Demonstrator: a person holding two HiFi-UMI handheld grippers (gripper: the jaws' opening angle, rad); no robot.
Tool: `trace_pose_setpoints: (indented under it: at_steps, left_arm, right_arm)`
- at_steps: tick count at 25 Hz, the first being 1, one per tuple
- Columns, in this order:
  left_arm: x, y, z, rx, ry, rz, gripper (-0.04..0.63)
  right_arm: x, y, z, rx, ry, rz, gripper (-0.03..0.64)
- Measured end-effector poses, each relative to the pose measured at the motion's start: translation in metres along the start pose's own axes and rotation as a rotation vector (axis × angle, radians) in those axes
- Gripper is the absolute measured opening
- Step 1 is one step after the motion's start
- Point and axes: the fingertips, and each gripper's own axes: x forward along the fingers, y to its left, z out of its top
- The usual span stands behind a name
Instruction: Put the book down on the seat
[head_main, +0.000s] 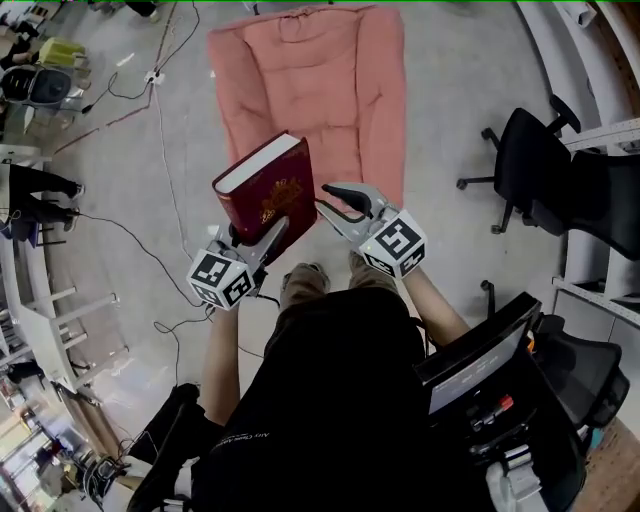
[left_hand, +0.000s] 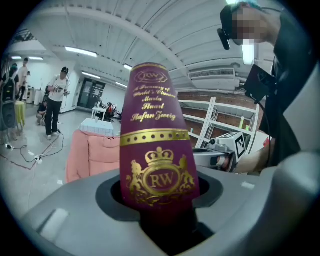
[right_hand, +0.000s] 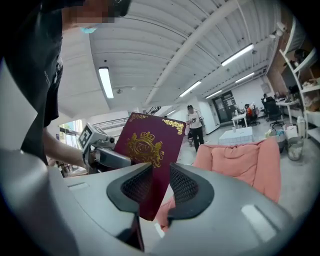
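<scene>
While left tongs clamp the book by its lower edge, right tongs stand parted, its corner seemingly loose between them. Book's in air, long axis aimed at the seat ahead; I'd lower left-handed.

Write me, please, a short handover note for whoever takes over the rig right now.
Grippers: left gripper is shut on the lower end of the red book, holding it up in the air. The right gripper has its jaws apart around the book's edge, not clamped.
Things: the pink seat lies ahead on the floor.
Done: book picked up.
Left: carry it forward, lay it on the seat and release it.
</scene>
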Motion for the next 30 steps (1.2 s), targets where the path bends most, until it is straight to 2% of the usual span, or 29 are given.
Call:
trace_pose_setpoints:
  at_steps: [2,4,7,12,14,20,22,26,30]
  left_arm:
    - [0.011,0.002,0.002,-0.022,-0.009,-0.029,0.247]
    - [0.018,0.005,0.001,-0.035,-0.022,-0.068,0.247]
    - [0.027,0.005,0.000,-0.056,-0.042,-0.178,0.245]
    - [0.027,0.015,0.015,-0.192,-0.072,-0.427,0.244]
    - [0.017,0.023,0.022,-0.224,-0.074,-0.508,0.242]
    - [-0.017,0.041,0.029,-0.292,-0.050,-0.745,0.241]
    - [-0.021,0.049,0.027,-0.308,-0.038,-0.743,0.241]
    - [-0.013,0.067,0.012,-0.319,-0.030,-0.653,0.246]
    - [0.002,0.075,-0.017,-0.288,-0.005,-0.558,0.297]
  right_arm:
    - [0.003,-0.009,0.001,0.019,0.009,0.045,0.150]
    - [0.009,-0.015,0.000,0.034,0.025,0.074,0.215]
    - [0.019,-0.020,-0.003,0.051,0.037,0.100,0.289]
    - [0.038,-0.020,0.010,0.106,0.019,0.120,0.302]
    - [0.049,-0.010,0.020,0.145,-0.002,0.151,0.306]
    - [0.085,0.036,0.030,0.275,-0.025,0.373,0.316]
    - [0.097,0.044,0.030,0.298,-0.035,0.368,0.280]
    - [0.109,0.038,0.013,0.364,-0.013,0.303,0.264]
    - [0.105,0.027,-0.017,0.403,0.058,0.241,0.255]
